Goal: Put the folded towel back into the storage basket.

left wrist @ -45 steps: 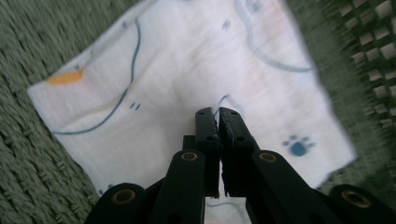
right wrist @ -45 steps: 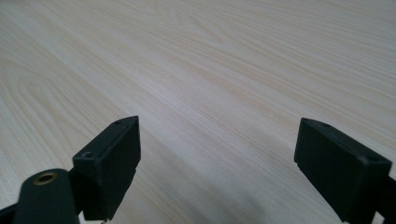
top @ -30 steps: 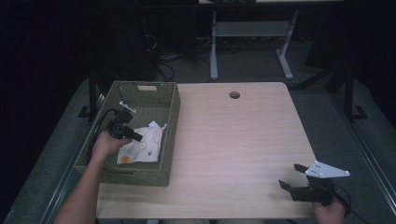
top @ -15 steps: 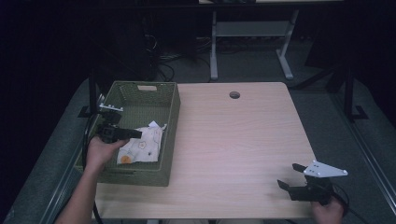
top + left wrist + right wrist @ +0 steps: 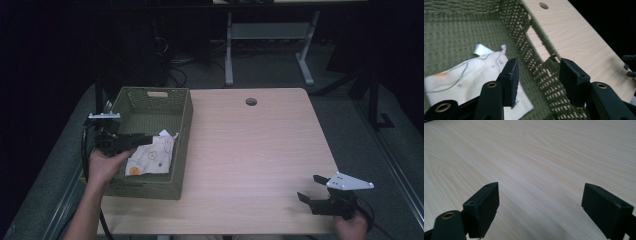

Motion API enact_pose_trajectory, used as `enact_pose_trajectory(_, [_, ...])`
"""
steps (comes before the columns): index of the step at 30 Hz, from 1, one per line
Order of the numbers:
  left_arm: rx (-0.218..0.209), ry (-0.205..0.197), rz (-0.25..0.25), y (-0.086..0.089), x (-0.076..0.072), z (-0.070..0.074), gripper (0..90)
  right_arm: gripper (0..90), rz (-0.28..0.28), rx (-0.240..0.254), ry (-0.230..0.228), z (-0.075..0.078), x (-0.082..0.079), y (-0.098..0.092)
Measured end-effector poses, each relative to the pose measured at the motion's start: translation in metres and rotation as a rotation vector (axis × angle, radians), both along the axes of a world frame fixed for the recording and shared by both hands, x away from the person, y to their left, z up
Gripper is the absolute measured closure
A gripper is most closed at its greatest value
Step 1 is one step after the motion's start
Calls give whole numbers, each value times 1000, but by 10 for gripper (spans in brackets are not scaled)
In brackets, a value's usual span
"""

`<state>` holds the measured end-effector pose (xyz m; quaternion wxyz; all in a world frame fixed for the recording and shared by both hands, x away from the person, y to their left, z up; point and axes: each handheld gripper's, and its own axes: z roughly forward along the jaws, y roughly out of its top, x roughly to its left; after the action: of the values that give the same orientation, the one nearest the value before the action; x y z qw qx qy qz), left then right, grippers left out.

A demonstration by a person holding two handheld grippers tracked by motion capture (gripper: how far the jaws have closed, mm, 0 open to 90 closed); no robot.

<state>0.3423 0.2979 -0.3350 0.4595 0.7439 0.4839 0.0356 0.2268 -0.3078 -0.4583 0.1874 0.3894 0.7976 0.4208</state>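
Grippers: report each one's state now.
Left gripper: open, just been opening, nothing between jaws, above cloth in basket.
Right gripper: open, empty.

Evenly lit from above across the tabletop (image 5: 260, 150); surroundings beyond its edges sunk in near-black. Soft shadow under the right tool (image 5: 320, 202), no glare on the wood. High view slightly soft and grainy. Close tool pads (image 5: 484, 207) blurred in right gripper view; woven basket (image 5: 529, 50) wall reasonably sharp.
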Motion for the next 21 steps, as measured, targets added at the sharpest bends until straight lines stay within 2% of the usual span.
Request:
enact_pose_trajectory(5, [-41,-3,-14,-3,-1,0,477,140,-5,10,-1,-1,0,-2])
enact_pose_trajectory(6, [-62,-5,-25,-3,0,0,468,140,-5,10,0,-1,1,-2])
enact_pose_trajectory(9, [-81,-11,-30,-4,0,0,454,140,-4,10,0,-1,1,-2])
enact_pose_trajectory(14, [-117,-16,-77,-10,-1,-1,437,140,-1,9,-3,-1,1,-2])
enact_pose_trajectory(21, [-109,-34,-96,-18,-6,1,427,140,-2,13,-2,-1,0,-3])
